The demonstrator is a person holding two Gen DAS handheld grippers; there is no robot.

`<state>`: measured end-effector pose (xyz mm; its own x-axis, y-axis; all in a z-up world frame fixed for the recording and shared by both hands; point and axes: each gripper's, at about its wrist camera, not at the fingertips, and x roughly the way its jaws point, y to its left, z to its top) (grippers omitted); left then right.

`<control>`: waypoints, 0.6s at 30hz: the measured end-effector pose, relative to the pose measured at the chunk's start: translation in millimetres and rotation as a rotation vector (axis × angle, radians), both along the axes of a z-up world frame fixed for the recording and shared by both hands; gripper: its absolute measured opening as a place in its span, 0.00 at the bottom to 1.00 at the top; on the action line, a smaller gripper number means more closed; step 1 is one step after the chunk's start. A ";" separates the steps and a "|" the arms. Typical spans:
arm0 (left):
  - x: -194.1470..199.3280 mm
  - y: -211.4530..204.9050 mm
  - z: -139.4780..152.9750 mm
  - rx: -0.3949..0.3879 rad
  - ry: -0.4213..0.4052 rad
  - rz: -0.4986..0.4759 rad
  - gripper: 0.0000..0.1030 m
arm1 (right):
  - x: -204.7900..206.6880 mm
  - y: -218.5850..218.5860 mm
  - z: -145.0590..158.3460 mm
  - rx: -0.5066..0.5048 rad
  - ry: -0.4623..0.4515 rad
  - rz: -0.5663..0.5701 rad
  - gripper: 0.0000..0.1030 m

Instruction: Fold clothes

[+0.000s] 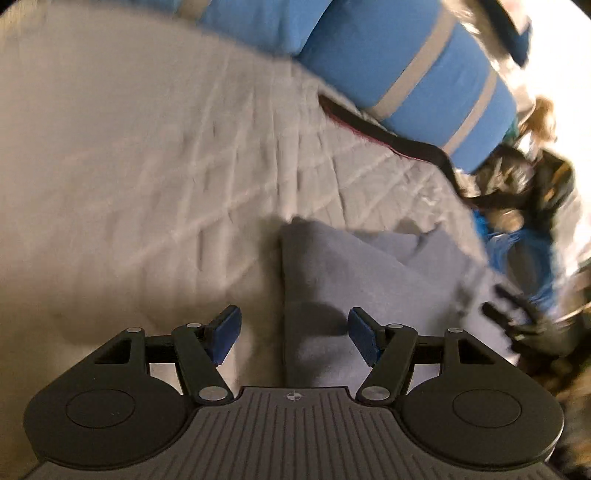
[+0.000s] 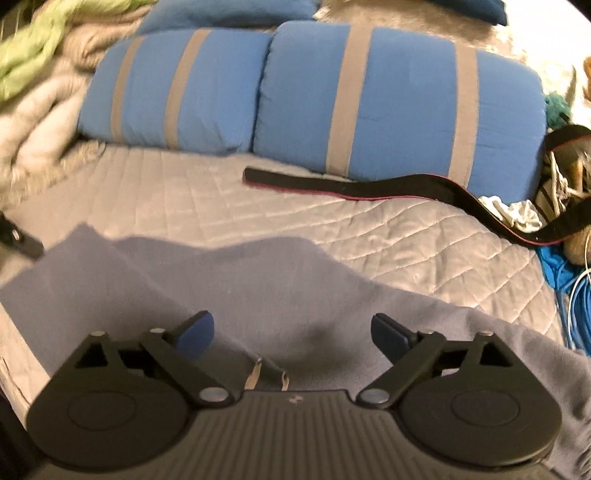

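- Far left, right-wrist view: a heap of pale bedding with a lime-green throw (image 2: 40, 33) on top, pushed off to the side — clear of the working area, I judge.
- Left fingers (image 1: 293, 334): parted, nothing between the pads, hanging over the left edge of the grey-blue garment (image 1: 354, 273). The view is smeared, so finer detail is lost.
- The garment lies flat on the quilted bed (image 1: 147, 166), near the front edge, with one layer already turned over itself in a diagonal flap. Flat on the bed makes sense: the quilt gives a broad surface to crease against.
- Centre, right-wrist view: the same garment (image 2: 258, 280) spreads beneath me; what looks like a pale label (image 2: 255, 374) sits near the housing, so this may be the neck end — not certain.
- Right fingers (image 2: 291, 334): spread wide, empty, above the cloth and not touching it that I can tell.
- Behind: two blue pillows with grey stripes (image 2: 399, 96) against the head of the bed, and a black strap (image 2: 369, 190) trailing in front of them, apart from the garment.
- Far right: a blue cord (image 2: 565, 280) and clutter off the bed's edge.
- Judgement: fold part done; both pairs of fingers are free for the next edge.
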<state>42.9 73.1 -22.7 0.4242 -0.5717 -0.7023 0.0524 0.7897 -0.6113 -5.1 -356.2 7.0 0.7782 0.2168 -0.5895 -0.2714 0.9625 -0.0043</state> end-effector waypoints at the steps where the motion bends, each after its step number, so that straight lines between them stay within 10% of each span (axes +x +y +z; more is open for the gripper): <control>1: 3.7 3.6 -4.3 -0.043 0.012 -0.003 0.64 | 0.8 -3.5 0.9 0.023 -0.004 -0.012 0.96; 9: 20.7 13.8 -32.7 -0.343 0.120 -0.079 0.70 | 0.2 -30.1 6.3 0.174 -0.036 -0.092 0.96; 18: 26.4 -4.6 -47.8 -0.411 0.147 -0.147 0.60 | 2.8 -42.1 7.3 0.241 -0.033 -0.123 0.96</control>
